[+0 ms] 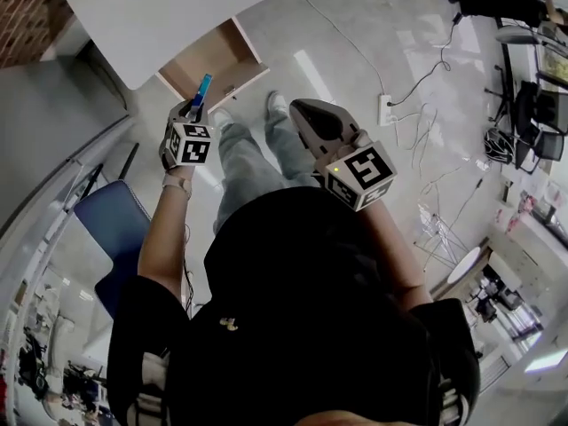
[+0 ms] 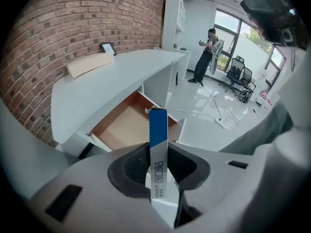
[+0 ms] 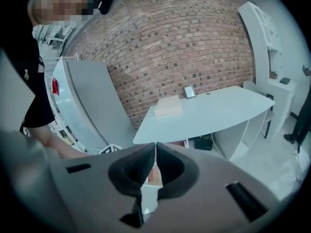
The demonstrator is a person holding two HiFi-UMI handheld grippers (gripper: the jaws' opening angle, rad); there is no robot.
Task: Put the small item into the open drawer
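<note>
Gripping blue-and-white box [image 2: 158, 127] — left tool [image 2: 158, 154] | right tool [image 3: 155, 152] closed, empty | drawer [image 2: 119, 125] open, partly hidden behind box

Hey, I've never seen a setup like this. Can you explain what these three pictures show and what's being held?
There is no robot here: a standing person holds a grey two-jaw gripper in each hand. One picture looks down from a head camera; the other two look along each gripper's own jaws. The left gripper is clamped on a slim blue-and-white box, pointed toward the open wood-lined drawer under the curved white desk. The right gripper is shut on nothing. On the desk sit a flat beige box and a small upright dark frame.
</note>
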